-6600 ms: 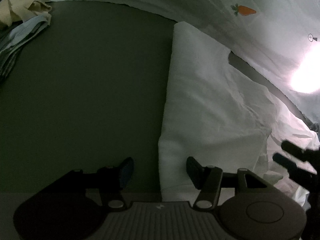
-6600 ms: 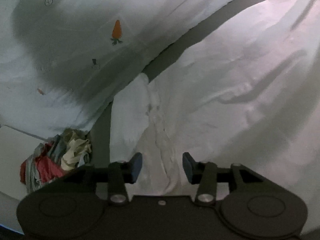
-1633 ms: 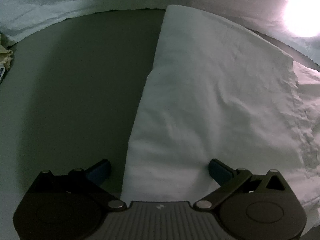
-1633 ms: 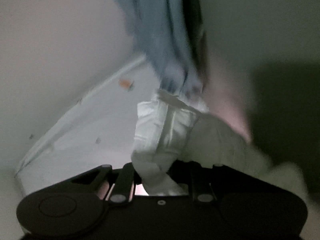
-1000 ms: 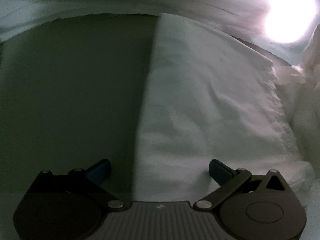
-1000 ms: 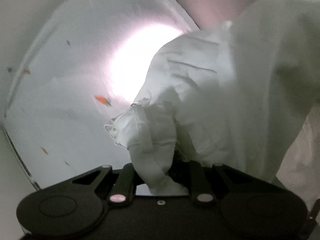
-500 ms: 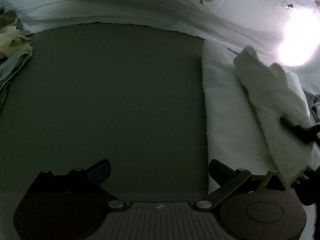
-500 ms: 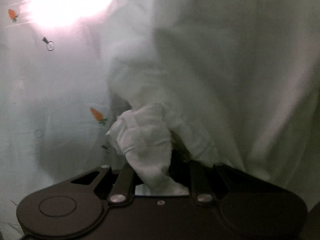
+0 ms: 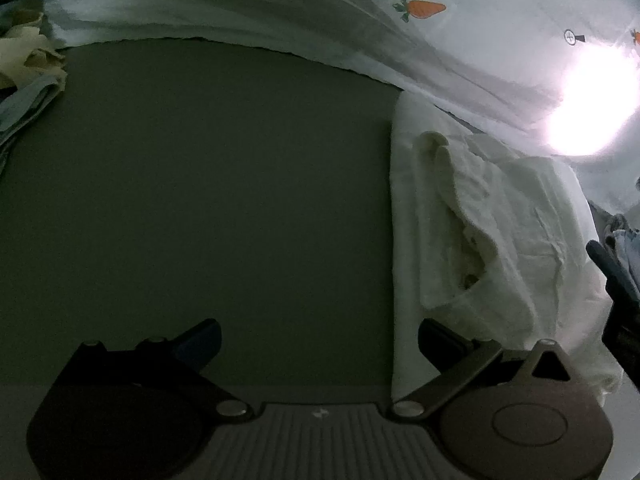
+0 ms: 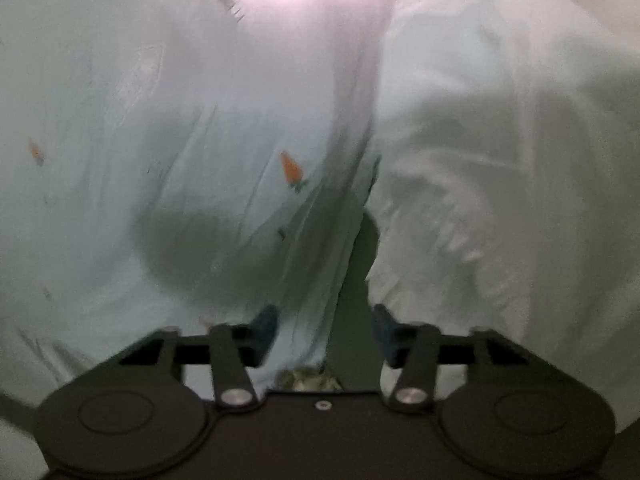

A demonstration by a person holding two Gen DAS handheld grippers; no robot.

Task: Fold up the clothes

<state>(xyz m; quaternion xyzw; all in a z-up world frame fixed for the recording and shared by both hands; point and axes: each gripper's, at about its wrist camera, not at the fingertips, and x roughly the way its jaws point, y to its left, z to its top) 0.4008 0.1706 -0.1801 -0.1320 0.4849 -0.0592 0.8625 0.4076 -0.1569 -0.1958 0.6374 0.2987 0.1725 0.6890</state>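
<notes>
A white garment (image 9: pixel 492 232) lies on the dark green surface (image 9: pixel 208 200), its right part folded over the left in a rumpled layer. My left gripper (image 9: pixel 318 340) is open and empty, low over the surface at the garment's near left edge. In the right wrist view the same white garment (image 10: pixel 500 168) fills the right side. My right gripper (image 10: pixel 324 330) is open and empty beside the garment's edge. It also shows at the right edge of the left wrist view (image 9: pixel 616 292).
A white sheet with carrot prints (image 9: pixel 424 8) lies bunched along the far side, and fills the left of the right wrist view (image 10: pixel 160 140). A pile of yellow and blue clothes (image 9: pixel 24 68) sits at far left. A bright glare (image 9: pixel 592 108) washes out the far right.
My right gripper has opened and let go of the white garment, which now lies folded over itself. The left gripper has stayed open and barely moved.
</notes>
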